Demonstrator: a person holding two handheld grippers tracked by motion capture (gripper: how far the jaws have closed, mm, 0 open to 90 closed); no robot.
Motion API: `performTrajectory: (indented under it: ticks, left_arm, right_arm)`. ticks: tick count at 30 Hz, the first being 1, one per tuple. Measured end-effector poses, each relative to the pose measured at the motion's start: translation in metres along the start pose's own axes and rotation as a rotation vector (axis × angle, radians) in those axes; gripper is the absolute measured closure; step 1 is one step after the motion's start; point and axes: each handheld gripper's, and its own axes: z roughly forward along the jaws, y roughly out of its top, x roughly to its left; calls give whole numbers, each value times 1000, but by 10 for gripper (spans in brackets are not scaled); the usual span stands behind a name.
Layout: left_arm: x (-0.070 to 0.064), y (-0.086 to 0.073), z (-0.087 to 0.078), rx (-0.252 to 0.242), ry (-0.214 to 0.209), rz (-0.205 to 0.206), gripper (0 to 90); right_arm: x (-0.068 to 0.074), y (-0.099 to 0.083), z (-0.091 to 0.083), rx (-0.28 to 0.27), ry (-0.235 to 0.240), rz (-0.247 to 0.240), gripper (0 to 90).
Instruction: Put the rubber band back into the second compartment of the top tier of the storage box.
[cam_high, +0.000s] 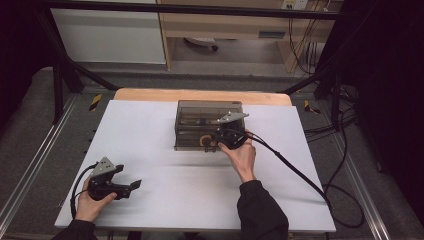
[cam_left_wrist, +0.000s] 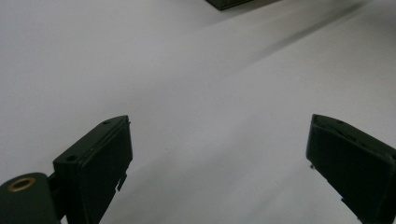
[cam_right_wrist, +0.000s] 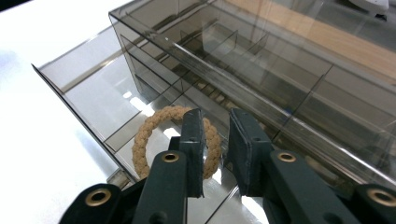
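I have the right gripper down at the front of the smoky transparent plastic organiser box, whose pulled-out drawer juts toward me. In the right gripper view the tan braided rope ring lies in a front compartment of that drawer, and my jaws stand nearly together with a narrow gap between them. One jaw crosses over the ring's near side; whether the braid is actually caught between the pads or just lying behind the jaw, I cannot tell from here.

I judge the step in hand to be getting this ring settled in, or lifted from, its compartment. To do it well I want to keep the jaws clear of the thin divider walls, which look easy to knock, and move straight up and down rather than dragging sideways. The ring is soft and light, so a gentle pinch on one strand should do; squeezing hard would only twist it.

My left gripper rests low over the white table surface, well apart from the box, jaws spread wide with nothing between them. I would bring it up to steady the box if the drawer starts to slide.
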Motion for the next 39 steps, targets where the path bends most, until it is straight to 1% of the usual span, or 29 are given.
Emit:
performTrajectory:
  ticks: [4, 6, 7, 8, 9, 10, 11, 14, 15, 16, 17, 18, 19, 22, 27, 28, 29, 32, 37, 39]
  left_arm:
    - [0, 0, 0, 1, 0, 0, 66]
    - [0, 0, 0, 0, 0, -1, 66]
    - [0, 0, 0, 0, 1, -1, 66]
    - [0, 0, 0, 0, 1, -1, 66]
    - [0, 0, 0, 0, 0, -1, 66]
    - [0, 0, 0, 0, 1, -1, 66]
    - [0, 0, 0, 0, 1, -1, 66]
    - [0, 0, 0, 1, 0, -2, 66]
    - [0, 0, 0, 1, 0, -2, 65]
    - [0, 0, 0, 1, 0, -2, 65]
    - [0, 0, 0, 1, 0, -2, 66]
    - [0, 0, 0, 2, 0, -3, 66]
    - [0, 0, 0, 3, 0, -3, 66]
    - [0, 0, 0, 3, 0, -3, 66]
    - [0, 0, 1, 4, 0, -2, 65]
    - [0, 0, 1, 5, 0, -3, 65]
    - [0, 0, 1, 4, 0, -3, 65]
    - [0, 0, 1, 5, 0, -3, 65]
    - [0, 0, 1, 6, -2, -2, 65]
    - [0, 0, 1, 6, -3, -2, 65]
  right_arm:
    - [0, 2, -6, -15, 3, 3, 713]
    - [0, 3, -9, -25, 3, 6, 674]
    - [0, 4, -13, -32, 8, 4, 632]
    - [0, 4, -13, -32, 8, 4, 632]
    - [0, 5, -16, -38, 6, 3, 569]
    - [0, 5, -18, -42, 1, 4, 534]
    - [0, 5, -18, -42, 1, 4, 534]
    - [-2, 5, -23, -47, 1, 8, 423]
    - [-3, 5, -27, -52, 4, 14, 376]
    - [-3, 5, -27, -52, 4, 14, 376]
    - [-5, 4, -32, -71, 10, 24, 329]
    - [-5, 4, -32, -71, 10, 24, 329]
    - [-6, 4, -34, -79, 9, 28, 308]
    - [-9, 2, -42, -86, 3, 36, 244]
    - [-16, -3, -53, -92, 8, 56, 153]
    - [-18, -5, -58, -97, 10, 64, 118]
    - [-18, -5, -58, -97, 10, 64, 118]
    - [-20, -11, -65, -100, 14, 72, 78]
    - [-26, -23, -75, -118, 16, 78, 41]
    - [-28, -28, -79, -125, 18, 87, 34]
